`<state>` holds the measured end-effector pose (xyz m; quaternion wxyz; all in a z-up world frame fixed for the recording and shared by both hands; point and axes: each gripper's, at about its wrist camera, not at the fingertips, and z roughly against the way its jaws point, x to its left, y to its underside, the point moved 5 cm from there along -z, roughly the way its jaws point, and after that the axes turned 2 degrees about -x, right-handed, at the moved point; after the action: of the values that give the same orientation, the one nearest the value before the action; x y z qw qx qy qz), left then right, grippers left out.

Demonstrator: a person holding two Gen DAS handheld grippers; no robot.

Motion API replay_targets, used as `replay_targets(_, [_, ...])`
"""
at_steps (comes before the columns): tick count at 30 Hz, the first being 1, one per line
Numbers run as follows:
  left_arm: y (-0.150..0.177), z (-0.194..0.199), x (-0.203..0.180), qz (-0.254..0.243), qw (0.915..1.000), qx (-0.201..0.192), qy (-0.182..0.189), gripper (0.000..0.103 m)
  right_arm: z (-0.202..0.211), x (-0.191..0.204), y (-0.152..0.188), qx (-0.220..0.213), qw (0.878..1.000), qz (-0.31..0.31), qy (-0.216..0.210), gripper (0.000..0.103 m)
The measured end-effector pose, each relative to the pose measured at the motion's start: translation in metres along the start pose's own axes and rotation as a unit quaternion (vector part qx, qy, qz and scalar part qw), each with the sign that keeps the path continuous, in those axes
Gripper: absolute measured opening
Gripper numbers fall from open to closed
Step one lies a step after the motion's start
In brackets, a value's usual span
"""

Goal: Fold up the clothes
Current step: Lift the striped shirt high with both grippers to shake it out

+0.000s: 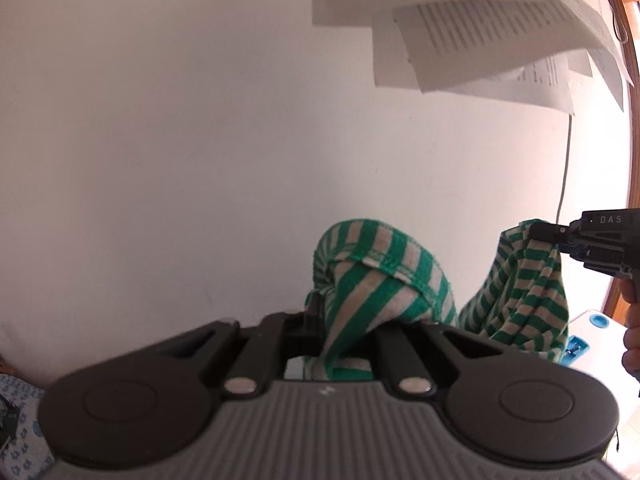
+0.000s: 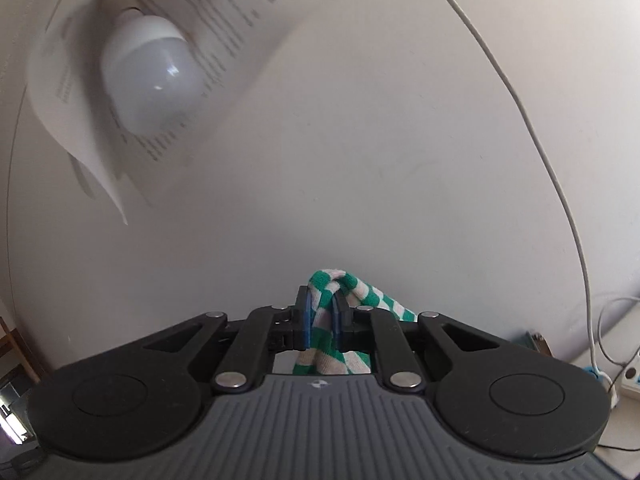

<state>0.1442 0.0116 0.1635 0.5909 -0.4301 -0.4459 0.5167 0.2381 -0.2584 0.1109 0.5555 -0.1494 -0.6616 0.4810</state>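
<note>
A white wall [image 1: 200,140] fills most of both views. Printed paper sheets [image 1: 480,40] hang in front of it in the upper part, and in the right wrist view a white light bulb [image 2: 150,80] sits among them. A thin white cable [image 2: 532,128] runs down the wall at the right.

The green and beige striped garment [image 1: 380,280] is held up in the air in front of the wall, between the two tools. The left gripper [image 1: 340,320] is clamped on one bunch of this fabric, which covers its fingertips and falls down between its black arms. The right gripper [image 2: 320,318] is also pressed together on another part of the garment; its blue pads [image 2: 306,320] squeeze the cloth, and the fold stands up above them. In the left wrist view this right gripper [image 1: 544,234] comes in from the right edge, with a hand [image 1: 632,320] below it.
</note>
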Motion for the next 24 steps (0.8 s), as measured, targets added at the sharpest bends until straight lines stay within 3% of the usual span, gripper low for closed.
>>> replay_targets(3, [-0.008,-0.001,0.013,0.003,0.9999,0.002,-0.012,0.005,-0.006,0.026,-0.011,0.0,1.0,0.026,-0.013,0.011])
replay_targets(9, [-0.03,-0.002,0.033,-0.003,0.998,-0.008,-0.062,0.005,-0.001,0.058,-0.057,-0.069,0.997,0.016,-0.04,0.011])
replay_targets(16, [-0.032,0.043,0.073,0.019,0.9971,-0.027,-0.069,0.005,0.03,0.103,-0.071,-0.087,0.989,0.048,-0.107,0.011])
replay_targets(18, [-0.028,0.06,0.085,0.024,0.9964,-0.032,-0.074,0.005,0.048,0.113,-0.061,-0.075,0.983,0.032,-0.162,0.011])
replay_targets(24, [-0.017,0.112,0.126,0.038,0.9936,-0.04,-0.098,0.005,0.078,0.148,-0.018,0.0,0.972,0.066,-0.224,0.011])
